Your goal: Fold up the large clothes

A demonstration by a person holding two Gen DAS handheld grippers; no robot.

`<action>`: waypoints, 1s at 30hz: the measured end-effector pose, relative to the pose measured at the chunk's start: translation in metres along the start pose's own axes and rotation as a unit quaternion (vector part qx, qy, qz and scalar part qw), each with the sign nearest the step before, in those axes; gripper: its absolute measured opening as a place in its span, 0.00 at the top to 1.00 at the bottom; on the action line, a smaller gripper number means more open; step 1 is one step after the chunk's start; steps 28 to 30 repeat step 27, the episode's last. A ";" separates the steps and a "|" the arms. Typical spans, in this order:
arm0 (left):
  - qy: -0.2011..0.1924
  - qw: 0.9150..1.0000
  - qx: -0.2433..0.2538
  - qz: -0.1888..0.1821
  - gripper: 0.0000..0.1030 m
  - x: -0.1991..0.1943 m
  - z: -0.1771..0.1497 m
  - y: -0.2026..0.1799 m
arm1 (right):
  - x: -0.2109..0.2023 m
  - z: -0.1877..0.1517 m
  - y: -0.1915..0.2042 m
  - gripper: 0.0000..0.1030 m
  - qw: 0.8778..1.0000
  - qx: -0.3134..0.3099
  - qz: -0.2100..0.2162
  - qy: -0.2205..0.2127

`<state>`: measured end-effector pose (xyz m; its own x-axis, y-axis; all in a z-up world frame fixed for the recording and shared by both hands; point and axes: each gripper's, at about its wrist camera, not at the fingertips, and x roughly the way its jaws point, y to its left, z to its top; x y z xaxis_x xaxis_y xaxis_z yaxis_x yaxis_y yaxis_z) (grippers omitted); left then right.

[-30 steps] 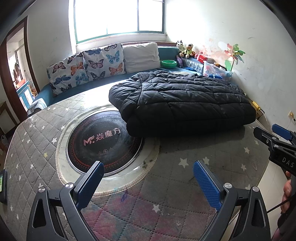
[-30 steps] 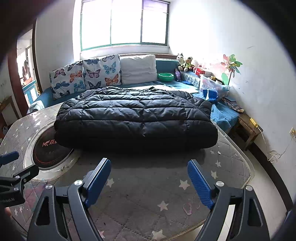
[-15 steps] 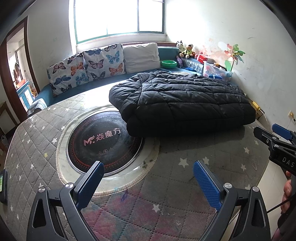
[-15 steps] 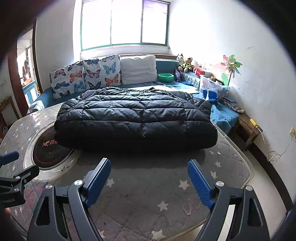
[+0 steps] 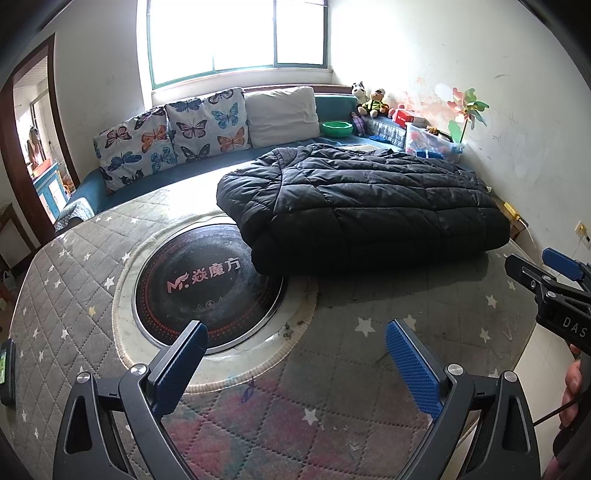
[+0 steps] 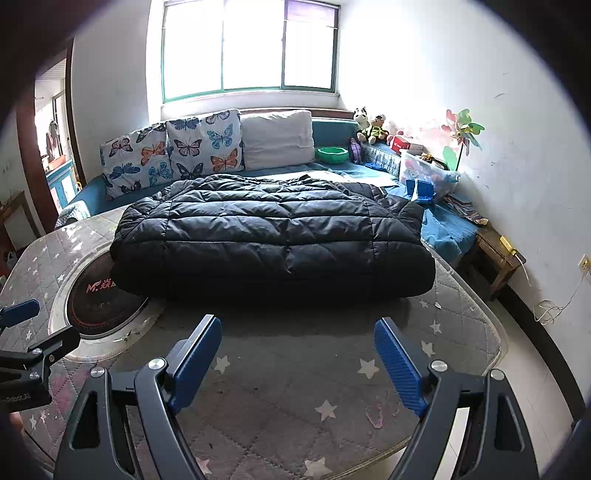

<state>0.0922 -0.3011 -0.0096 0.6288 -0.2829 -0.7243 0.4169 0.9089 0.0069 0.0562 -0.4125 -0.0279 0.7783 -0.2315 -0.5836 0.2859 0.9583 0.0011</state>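
Right now both my left gripper (image 5: 293, 354) and right gripper (image 6: 297, 350) hang spread and empty; I'd pinch the black puffer jacket (image 6: 273, 236) near hem corners together, lifting evenly.

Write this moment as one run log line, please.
black padded jacket: folded, lying on table cover | left tongs: open, empty | right tongs: open, empty | contact: none

Daylight enters through the rear window (image 5: 236, 35), which is overexposed. Focus is sharp. Fisheye distortion bends the edges; dark vignetting fills the corners.
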 end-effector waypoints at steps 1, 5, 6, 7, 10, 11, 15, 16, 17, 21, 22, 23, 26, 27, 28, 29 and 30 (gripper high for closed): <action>0.000 1.000 0.001 -0.001 0.00 0.000 0.000 0.000 | 0.000 0.000 0.000 0.10 1.000 0.000 0.000 0.000; 0.000 1.000 0.003 -0.001 0.00 0.000 0.000 -0.001 | 0.000 0.001 0.001 0.10 1.000 -0.001 0.002 0.000; 0.000 1.000 0.003 -0.001 0.00 0.001 0.000 -0.002 | 0.000 0.001 0.001 0.10 1.000 -0.001 0.002 0.000; 0.000 1.000 0.003 -0.001 0.00 0.000 0.000 -0.002 | 0.000 0.001 0.002 0.10 1.000 -0.002 0.003 -0.001; -0.001 1.000 0.003 -0.002 0.00 0.000 0.000 -0.002 | 0.000 0.002 0.002 0.10 1.000 -0.003 0.003 -0.001; 0.000 1.000 0.003 -0.002 0.00 0.000 0.000 -0.002 | 0.000 0.001 0.002 0.10 1.000 -0.002 0.004 -0.001; 0.000 1.000 0.003 -0.001 0.00 0.000 0.000 -0.003 | 0.001 0.002 0.002 0.10 1.000 -0.003 0.005 -0.001; 0.000 1.000 0.003 -0.001 0.00 0.000 0.000 -0.003 | 0.001 0.002 0.001 0.10 1.000 -0.003 0.005 0.000; 0.000 1.000 0.004 -0.001 0.00 0.000 0.000 -0.003 | 0.000 0.002 0.001 0.10 1.000 -0.002 0.006 0.000; -0.002 1.000 0.002 0.000 0.00 0.000 -0.001 -0.003 | 0.001 0.002 0.001 0.10 1.000 -0.003 0.008 -0.002; -0.003 1.000 0.003 0.003 0.00 0.000 -0.001 -0.003 | 0.001 0.003 0.001 0.10 1.000 -0.004 0.008 -0.002; -0.004 1.000 0.003 0.005 0.00 0.000 -0.001 -0.003 | 0.001 0.003 0.001 0.10 1.000 -0.004 0.008 -0.002; -0.005 1.000 0.005 0.001 0.00 0.000 -0.001 -0.003 | 0.001 0.002 0.001 0.10 1.000 -0.004 0.008 -0.002; -0.005 1.000 0.006 -0.001 0.00 0.000 0.000 -0.003 | 0.001 0.002 0.001 0.10 1.000 -0.004 0.008 -0.002; -0.005 1.000 0.006 -0.001 0.00 0.000 0.000 -0.003 | 0.001 0.002 0.001 0.10 1.000 -0.004 0.008 -0.002; -0.005 1.000 0.006 -0.001 0.00 0.000 0.000 -0.003 | 0.001 0.002 0.001 0.10 1.000 -0.004 0.008 -0.002; -0.005 1.000 0.006 -0.001 0.00 0.000 0.000 -0.003 | 0.001 0.002 0.001 0.10 1.000 -0.004 0.008 -0.002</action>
